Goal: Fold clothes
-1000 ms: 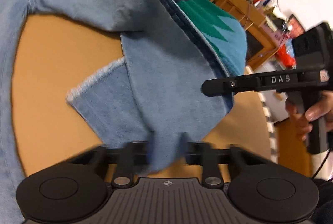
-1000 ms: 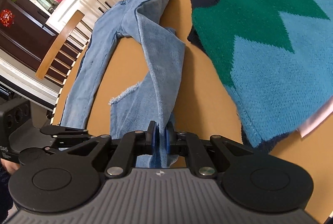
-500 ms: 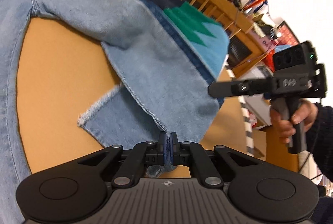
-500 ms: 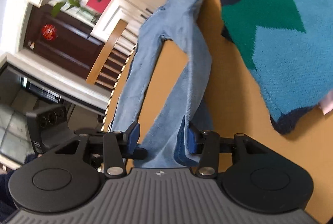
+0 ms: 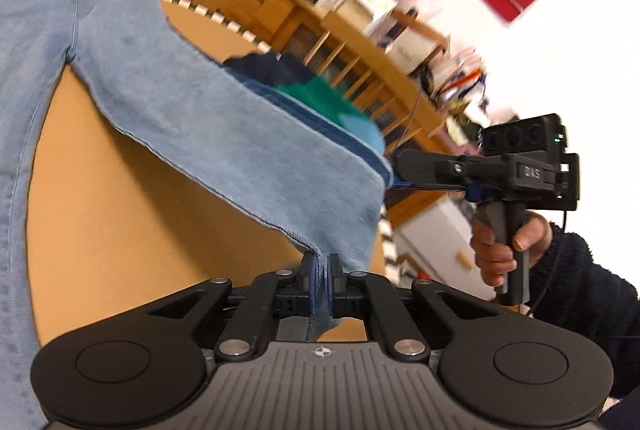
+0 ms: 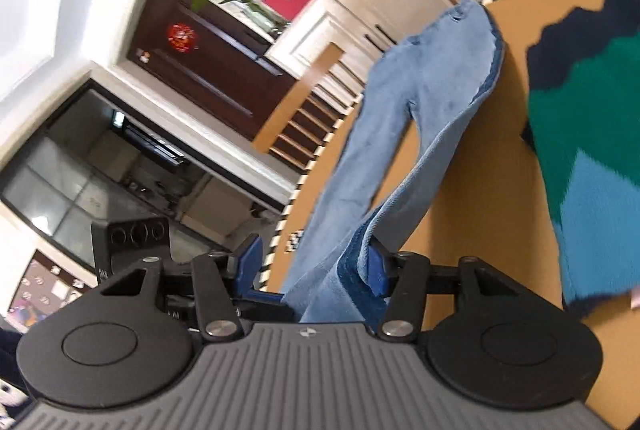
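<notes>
Jeans point(image 5: 224, 134): one leg now lifted off the tan table point(image 5: 120, 230), hem end up at both grippers, denim stretched in a sheet from lower centre of the left wrist view to the waistband at upper left. Second leg flat along the left edge of that frame. A second ago hung slack and crumpled, frayed hem drooping onto the table; now taut, hem fold gone from sight.

Left gripper point(image 5: 319, 282): jaws together, clamped on the hem edge, fabric pinched between the blue pads. Same grip as before, just carried higher.

Right gripper point(image 6: 316, 266): jaws have just been opening, now well apart. Was pinched on the same leg a second ago. Denim lies between the jaws, draped against the right-hand pad point(image 6: 376, 270); left-hand pad clear of cloth. Probably only hooked there, not gripped; blur makes that hard to confirm. Seen from the left wrist view at right centre point(image 5: 400, 170), fingertips at the far corner of the hem.

Knit sweater point(image 6: 592, 134) untouched at the right of the right wrist view.

Meaning: leg held by one clamp only. Likely a regrip before laying this leg over the other. Risk: free corner sagging, fold going skew.
</notes>
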### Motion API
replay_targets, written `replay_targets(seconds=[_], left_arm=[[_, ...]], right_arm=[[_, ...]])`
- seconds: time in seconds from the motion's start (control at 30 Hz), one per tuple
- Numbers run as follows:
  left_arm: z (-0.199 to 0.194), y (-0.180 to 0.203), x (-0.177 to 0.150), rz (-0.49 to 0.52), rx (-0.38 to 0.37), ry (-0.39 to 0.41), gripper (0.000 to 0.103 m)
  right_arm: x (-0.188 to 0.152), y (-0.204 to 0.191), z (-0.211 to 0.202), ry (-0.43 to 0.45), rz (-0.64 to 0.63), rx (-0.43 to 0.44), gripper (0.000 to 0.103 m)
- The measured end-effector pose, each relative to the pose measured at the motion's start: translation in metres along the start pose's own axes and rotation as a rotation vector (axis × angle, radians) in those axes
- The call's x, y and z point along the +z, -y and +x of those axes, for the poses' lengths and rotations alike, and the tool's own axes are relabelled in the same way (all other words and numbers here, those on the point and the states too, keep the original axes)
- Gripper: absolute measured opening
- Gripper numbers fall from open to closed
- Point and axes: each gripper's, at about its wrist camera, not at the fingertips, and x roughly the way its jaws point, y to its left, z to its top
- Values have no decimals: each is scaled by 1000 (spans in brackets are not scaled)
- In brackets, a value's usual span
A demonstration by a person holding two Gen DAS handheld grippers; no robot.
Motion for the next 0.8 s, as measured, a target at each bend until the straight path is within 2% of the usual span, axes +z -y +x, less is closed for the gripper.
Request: replay_targets(seconds=[0.1, 0.27, 0.4, 0.47, 0.53, 0.6, 0.67, 0.73, 0.8], left_arm=[[3, 10, -10, -20, 11, 26, 10], [34, 1, -42, -66, 128, -22, 10], [54, -2, -62, -118, 188, -43, 10], [58, 0, -67, -128, 197, -43, 11], [58, 4, -70, -131, 199, -45, 14], [58, 8, -74, -122, 210, -47, 15], [54, 11, -76, -113, 218, -43, 15], [49, 12, -79, -122, 192, -41, 15], [46, 15, -81, -137, 149, -40, 15]], right_arm=[[1, 12, -5, -79, 27, -2, 70], [-43, 52, 4, -247, 95, -142, 69], [-82, 69, 8, -325, 107, -190, 67], [-95, 72, 6, -326, 134, -160, 66], [-103, 72, 0, -319, 146, -136, 59], [-105, 69, -7, -303, 154, -115, 43], [-105, 64, -18, -270, 174, -94, 41], [-98, 60, -26, -233, 197, -53, 35], [-92, 57, -31, -212, 218, -3, 34]])
